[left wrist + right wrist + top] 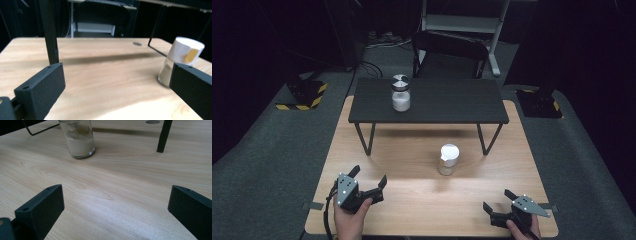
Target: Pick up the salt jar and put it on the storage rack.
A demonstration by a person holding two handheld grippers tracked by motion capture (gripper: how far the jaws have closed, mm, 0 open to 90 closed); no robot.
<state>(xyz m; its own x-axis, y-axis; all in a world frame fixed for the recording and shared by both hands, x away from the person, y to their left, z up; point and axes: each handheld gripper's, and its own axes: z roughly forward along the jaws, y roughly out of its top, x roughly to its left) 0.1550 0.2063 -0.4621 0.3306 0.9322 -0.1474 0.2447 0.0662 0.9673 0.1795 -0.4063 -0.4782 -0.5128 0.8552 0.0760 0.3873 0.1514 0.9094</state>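
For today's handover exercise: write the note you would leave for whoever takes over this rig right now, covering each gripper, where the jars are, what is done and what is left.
Left gripper: open, holding nothing, near the front left of the wooden table.
Right gripper: open, holding nothing, near the front right.
White-lidded jar: upright on the wooden table between the grippers and the black shelf, touched by neither.
Metal-lidded jar: upright on the shelf, left of centre.
Done: nothing visibly handled.
Left: probably grasp the white-lidded jar, the nearest; both grippers face it.
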